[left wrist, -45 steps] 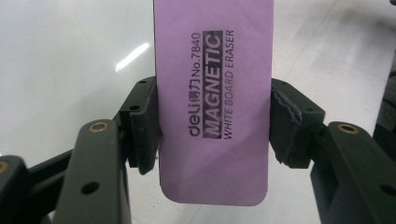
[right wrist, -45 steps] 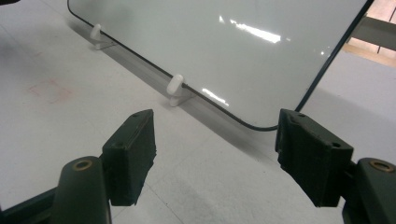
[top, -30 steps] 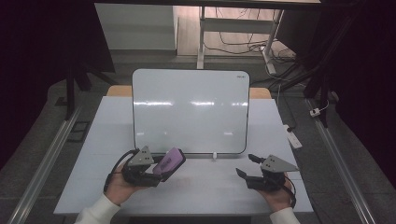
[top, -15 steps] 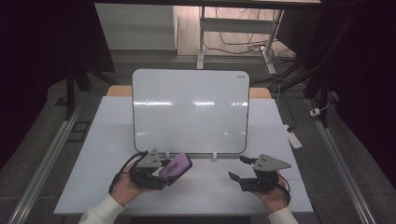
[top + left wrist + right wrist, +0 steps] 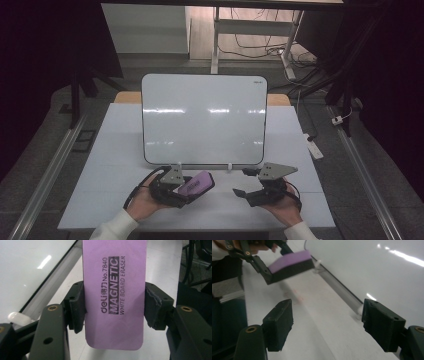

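Left gripper (image 5: 192, 186) holds a purple whiteboard eraser (image 5: 196, 183), its jaws clamped on the two long sides; in the left gripper view the eraser (image 5: 114, 293) stands between the pads (image 5: 77, 307), label reading "deli No.7840 MAGNETIC WHITE BOARD ERASER". Eraser sits above the white table (image 5: 100, 185), just in front of the lower edge of the whiteboard (image 5: 204, 117), which stands propped upright at mid-table. Right gripper (image 5: 243, 184) is beside it to the right, jaws spread wide and empty; its own view shows the table surface (image 5: 317, 322) between the pads (image 5: 279, 323), with the whiteboard (image 5: 372, 267) alongside and the eraser (image 5: 290, 265) farther off, black felt side underneath. Both grippers lie near the table's front edge.
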